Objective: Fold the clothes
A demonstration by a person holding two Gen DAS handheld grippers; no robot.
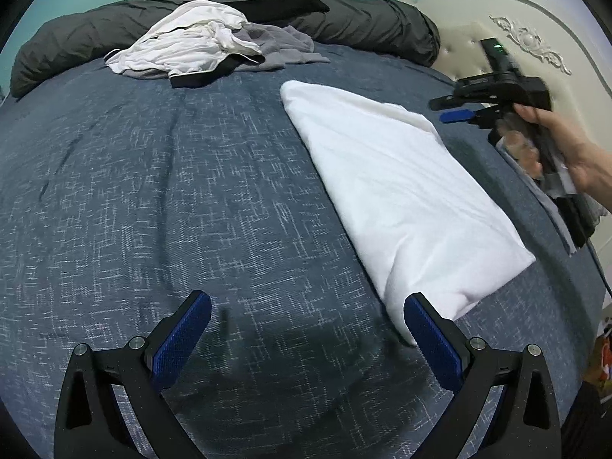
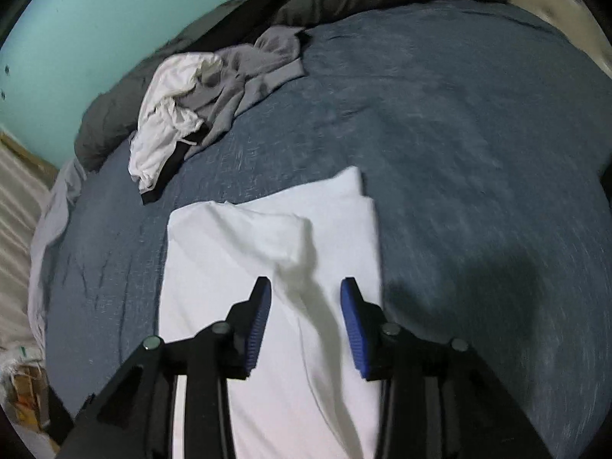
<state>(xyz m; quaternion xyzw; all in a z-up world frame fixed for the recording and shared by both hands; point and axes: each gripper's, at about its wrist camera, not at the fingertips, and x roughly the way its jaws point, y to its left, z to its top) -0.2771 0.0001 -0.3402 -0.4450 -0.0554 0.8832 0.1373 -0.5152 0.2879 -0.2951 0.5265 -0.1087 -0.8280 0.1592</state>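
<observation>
Here the folded white garment [image 2: 267,267] lies under the parted, seemingly empty right gripper [image 2: 306,294] (blurred view).

Home bedroom, blue bedspread [image 1: 191,191], ornate tufted headboard [image 1: 508,38], dark duvet [image 1: 363,19]

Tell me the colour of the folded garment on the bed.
White; the folded garment shows best in the left wrist view.
</observation>
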